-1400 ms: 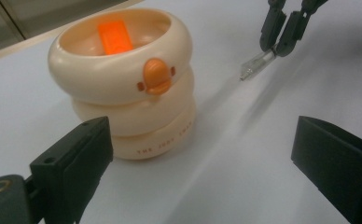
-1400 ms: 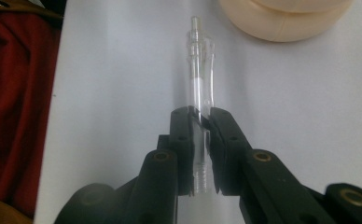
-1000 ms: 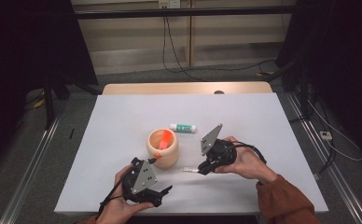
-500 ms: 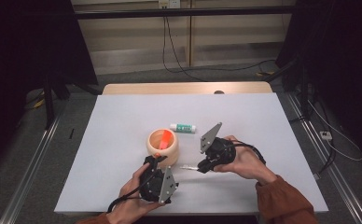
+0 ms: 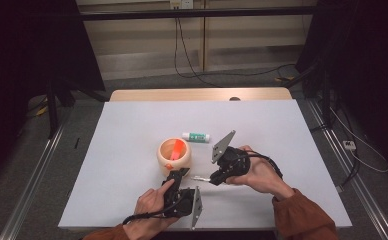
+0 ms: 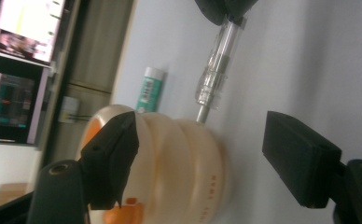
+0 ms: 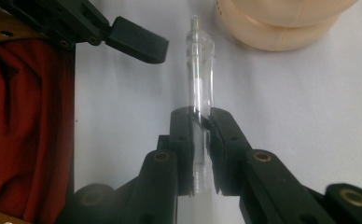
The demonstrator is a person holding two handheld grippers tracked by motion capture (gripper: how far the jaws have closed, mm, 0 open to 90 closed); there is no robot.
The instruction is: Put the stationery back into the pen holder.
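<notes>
Pen barrel (image 7: 200,93) is the thing here: a clear plastic tube with a thin metal tip, no ink visible inside as far as I can tell. My right tongs (image 7: 201,123) are clamped tight on its back half, holding it level just over the surface (image 5: 292,130), near the middle of the front edge, tip pointing at the peach ribbed cup (image 5: 175,156).

My left tongs (image 6: 202,154) have just been closing but aren't on anything yet. They stand partly open, one pad in front of the cup's side and the other out over bare surface, with the pen tip showing between them farther off.

For this step I'd say the left needs to come in square to the barrel, not at an angle, and pinch the free front end just behind the metal tip. Keep the right hand dead still while that happens. That clear plastic looks slick, so I'd close slowly and watch for it rolling. I'd also steer clear of bumping the cup, which has something orange-red (image 5: 177,148) standing in it. A green-labelled glue stick (image 5: 196,136) lies behind the cup, out of the way.
</notes>
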